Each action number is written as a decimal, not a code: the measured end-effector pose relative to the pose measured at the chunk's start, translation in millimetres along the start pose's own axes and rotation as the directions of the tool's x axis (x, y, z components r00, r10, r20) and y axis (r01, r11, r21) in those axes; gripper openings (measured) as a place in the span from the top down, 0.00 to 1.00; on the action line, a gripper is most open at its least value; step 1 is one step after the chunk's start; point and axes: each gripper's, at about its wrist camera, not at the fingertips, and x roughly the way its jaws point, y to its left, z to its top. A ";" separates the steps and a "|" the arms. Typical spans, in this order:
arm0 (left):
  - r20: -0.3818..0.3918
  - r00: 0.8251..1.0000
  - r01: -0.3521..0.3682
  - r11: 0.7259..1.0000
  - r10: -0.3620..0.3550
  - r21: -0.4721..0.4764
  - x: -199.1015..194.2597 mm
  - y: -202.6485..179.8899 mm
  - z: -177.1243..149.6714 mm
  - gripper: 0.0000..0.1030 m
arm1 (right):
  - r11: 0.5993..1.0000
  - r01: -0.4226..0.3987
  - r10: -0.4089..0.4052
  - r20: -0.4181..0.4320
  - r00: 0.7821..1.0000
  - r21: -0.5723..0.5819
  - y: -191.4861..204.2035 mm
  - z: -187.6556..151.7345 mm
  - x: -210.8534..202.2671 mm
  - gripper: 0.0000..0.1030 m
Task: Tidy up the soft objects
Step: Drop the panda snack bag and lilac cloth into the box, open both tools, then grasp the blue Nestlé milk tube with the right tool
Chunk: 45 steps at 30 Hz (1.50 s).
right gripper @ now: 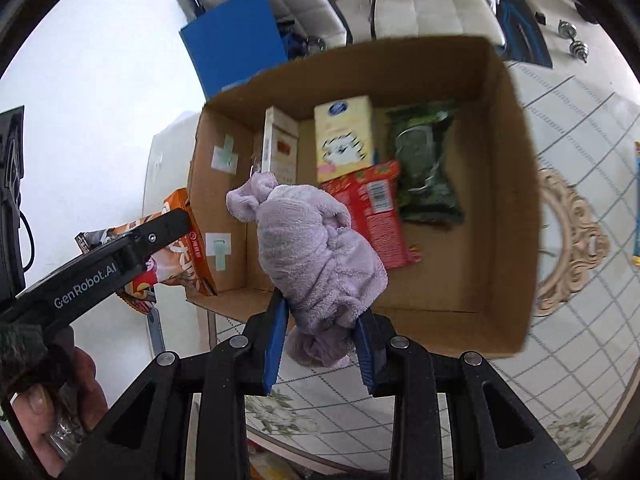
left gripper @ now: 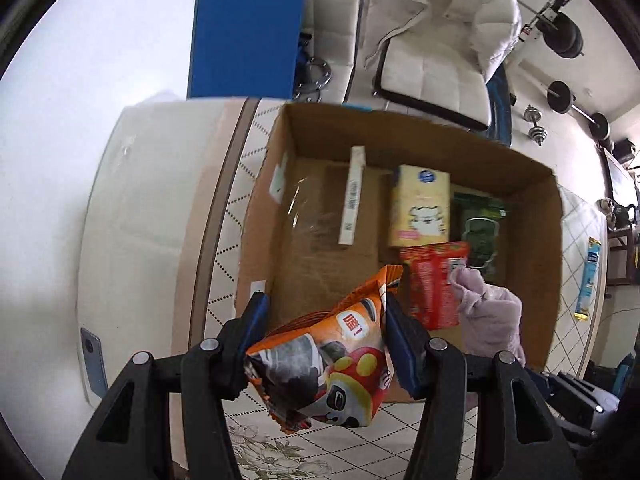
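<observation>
My left gripper (left gripper: pixel 326 320) is shut on an orange snack bag (left gripper: pixel 328 360) and holds it over the near left edge of an open cardboard box (left gripper: pixel 432 136). My right gripper (right gripper: pixel 322 320) is shut on a bundled lilac towel (right gripper: pixel 312 248) and holds it above the box's (right gripper: pixel 516 200) near wall. The towel also shows in the left wrist view (left gripper: pixel 492 312) at the box's right. The left gripper and its bag (right gripper: pixel 180 248) show at the left of the right wrist view, outside the box's left wall.
In the box lie a yellow tissue pack (right gripper: pixel 344 140), a red packet (right gripper: pixel 376 216), a green wipes pack (right gripper: pixel 424 160) and a white carton (right gripper: pixel 276 144). The box stands on a patterned table (right gripper: pixel 580 128). A blue panel (left gripper: pixel 248 40) and white chair (left gripper: pixel 432 60) stand beyond. A blue packet (left gripper: pixel 588 276) lies at right.
</observation>
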 end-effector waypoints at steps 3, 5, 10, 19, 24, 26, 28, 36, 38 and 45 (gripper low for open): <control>-0.037 0.999 0.029 0.999 -0.030 -0.018 20.0 9.0 3.9 0.48 | 1.000 0.014 -0.014 -0.019 1.000 0.010 10.4 5.8 24.4 0.67; -0.054 0.998 0.037 0.999 -0.038 -0.017 32.1 10.2 5.8 0.47 | 1.000 0.021 -0.021 -0.036 0.999 0.012 13.4 9.5 40.1 0.67; -0.116 0.991 0.067 0.998 -0.067 -0.005 54.1 10.4 8.5 0.46 | 0.998 0.048 -0.046 -0.076 0.996 0.029 16.8 17.3 67.1 0.62; -0.079 0.995 0.057 0.998 -0.055 0.024 47.2 12.2 5.7 0.17 | 0.991 0.130 -0.129 -0.039 0.991 0.021 13.2 17.2 63.0 0.40; -0.012 1.000 0.026 0.999 -0.026 0.041 25.1 11.1 -5.4 0.06 | 0.977 0.213 -0.213 0.021 0.977 0.005 7.1 13.2 37.2 0.16; 0.014 1.000 0.023 0.999 -0.024 0.046 14.7 8.7 -11.4 0.06 | 0.973 0.232 -0.232 0.045 0.972 0.002 2.5 10.8 26.1 0.11; 0.049 0.999 0.007 0.998 -0.010 0.061 2.9 3.9 -18.0 0.06 | 0.964 0.267 -0.265 0.072 0.962 -0.009 -1.0 5.0 11.2 0.09; 0.141 0.990 -0.005 0.994 -0.010 0.111 -40.5 -17.7 -46.8 0.06 | 0.950 0.312 -0.306 0.163 0.938 -0.017 -7.6 -30.0 -39.9 0.09; 0.159 0.987 -0.004 0.993 -0.015 0.119 -50.9 -21.8 -53.2 0.06 | 0.950 0.312 -0.303 0.190 0.934 -0.020 -6.3 -39.2 -53.0 0.09; 0.210 0.977 0.003 0.994 -0.027 0.113 -78.6 -33.1 -69.5 0.06 | 0.959 0.281 -0.266 0.218 0.939 -0.037 -7.1 -56.5 -79.9 0.09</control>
